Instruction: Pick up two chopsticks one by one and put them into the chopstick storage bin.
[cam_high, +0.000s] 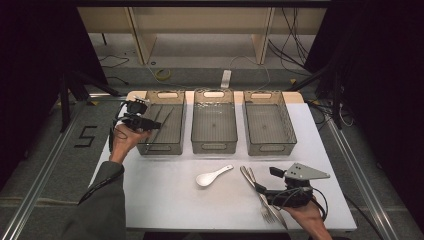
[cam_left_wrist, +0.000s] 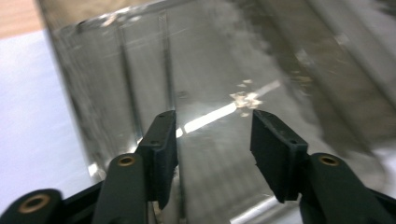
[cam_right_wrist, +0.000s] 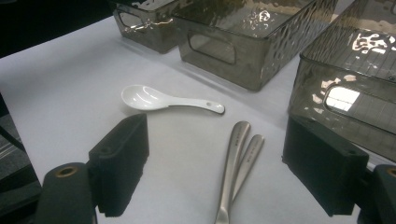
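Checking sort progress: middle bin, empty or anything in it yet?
Empty. The middle bin shows only its bare ribbed floor in the high view; the white spoon lies on the table in front.

My left gripper (cam_high: 150, 122) raised near table's far-left corner, jaws apart, nothing between. My right gripper (cam_high: 262, 181) low near front-right edge, jaws wide, empty.

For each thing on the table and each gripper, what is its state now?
left gripper: open, nothing between its jaws, over the left bin
right gripper: open, at the fork handles, not gripping
left bin: upright, holds dark sticks
middle bin: upright, empty
right bin: upright, empty
white spoon: lying on the table, bowl up
two forks: lying side by side on the table
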